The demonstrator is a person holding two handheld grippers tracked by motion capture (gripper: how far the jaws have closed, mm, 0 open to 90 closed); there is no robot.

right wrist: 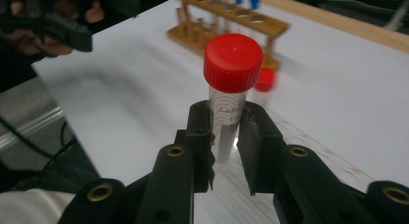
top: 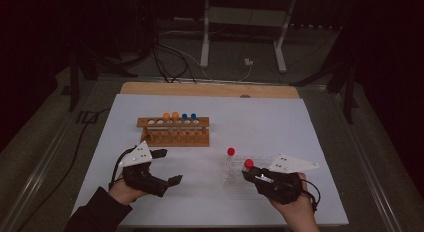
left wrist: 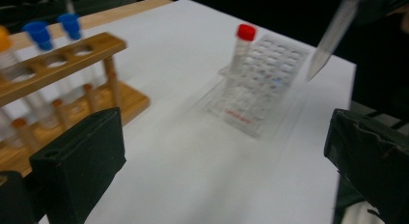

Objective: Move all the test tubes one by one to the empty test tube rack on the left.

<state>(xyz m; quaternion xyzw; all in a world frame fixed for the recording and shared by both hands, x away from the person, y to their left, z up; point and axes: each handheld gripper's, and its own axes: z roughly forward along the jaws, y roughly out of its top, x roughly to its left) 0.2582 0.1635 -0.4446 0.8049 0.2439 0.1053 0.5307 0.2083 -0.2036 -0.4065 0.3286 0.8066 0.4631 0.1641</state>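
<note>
My right gripper [right wrist: 225, 137] is shut on a clear tube with a red cap [right wrist: 233, 62], held upright just above a clear plastic rack [top: 231, 178]; in the high view this gripper [top: 250, 173] is at the front right. A second red-capped tube [top: 231, 152] stands in that clear rack [left wrist: 260, 84]. My left gripper [top: 169, 167] is at the front left, open with nothing between its jaws. In the left gripper view its jaws stand wide apart around bare white table, with the standing tube [left wrist: 243, 43] beyond them.
A wooden tube rack [top: 172, 131] stands behind the left gripper, holding two orange-capped tubes [top: 171, 116] and two blue-capped tubes [top: 189, 116]. A white sheet [top: 280, 122] covers the table. A wooden strip [top: 210, 89] runs along the far edge.
</note>
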